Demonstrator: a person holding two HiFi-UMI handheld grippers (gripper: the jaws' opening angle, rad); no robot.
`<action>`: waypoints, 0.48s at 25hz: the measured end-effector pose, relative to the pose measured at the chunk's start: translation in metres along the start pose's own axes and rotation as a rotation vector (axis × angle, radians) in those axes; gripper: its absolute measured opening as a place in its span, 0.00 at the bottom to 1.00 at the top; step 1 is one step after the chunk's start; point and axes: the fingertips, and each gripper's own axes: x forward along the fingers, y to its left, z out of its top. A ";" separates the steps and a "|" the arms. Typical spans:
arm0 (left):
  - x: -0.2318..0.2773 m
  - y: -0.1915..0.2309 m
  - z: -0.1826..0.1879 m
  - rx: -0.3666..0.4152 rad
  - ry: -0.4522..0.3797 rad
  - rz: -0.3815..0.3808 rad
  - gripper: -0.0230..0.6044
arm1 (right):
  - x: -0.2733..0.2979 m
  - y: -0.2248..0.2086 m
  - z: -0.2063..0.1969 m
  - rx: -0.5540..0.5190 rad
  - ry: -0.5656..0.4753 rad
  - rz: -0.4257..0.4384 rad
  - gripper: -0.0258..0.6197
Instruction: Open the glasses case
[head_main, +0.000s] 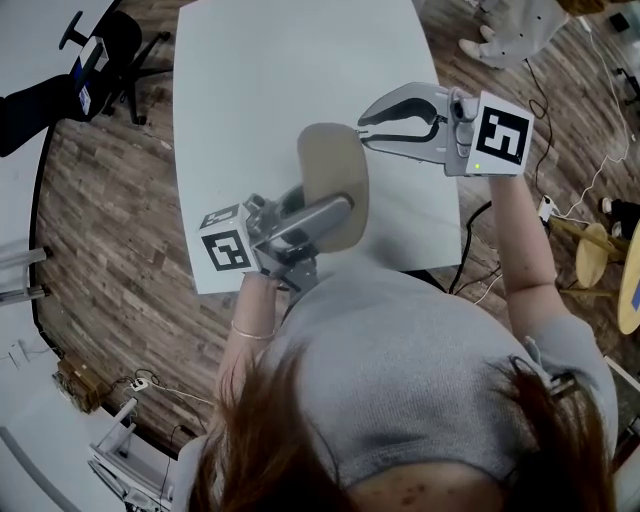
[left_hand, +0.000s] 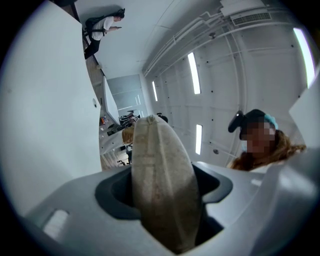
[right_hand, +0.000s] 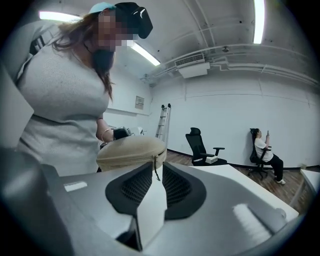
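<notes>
Beige fabric glasses case (head_main: 333, 170) sits in the air above the white desk (head_main: 250, 80), broad face up, its long axis pointing away from me. My left gripper (head_main: 335, 215) clamps its near end. My right gripper (head_main: 363, 128) pinches the zip pull (right_hand: 154, 167) at its far right edge.

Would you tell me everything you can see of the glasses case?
The glasses case is a beige, oval, fabric-covered shell, a little soiled, its zip seam looking closed. It is held roughly flat above the white table, the left gripper clamped on its near end. The right gripper seems to pinch the dark zip pull at its far end.
</notes>
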 end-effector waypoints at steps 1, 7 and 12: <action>0.002 -0.003 -0.001 0.000 0.013 -0.010 0.54 | 0.000 0.000 -0.001 -0.002 -0.006 -0.001 0.12; -0.002 -0.003 0.007 0.013 -0.039 0.003 0.54 | 0.001 0.000 0.000 -0.020 -0.035 0.000 0.06; -0.008 0.007 0.010 -0.021 -0.100 0.030 0.54 | -0.001 -0.006 -0.005 -0.072 0.024 -0.072 0.06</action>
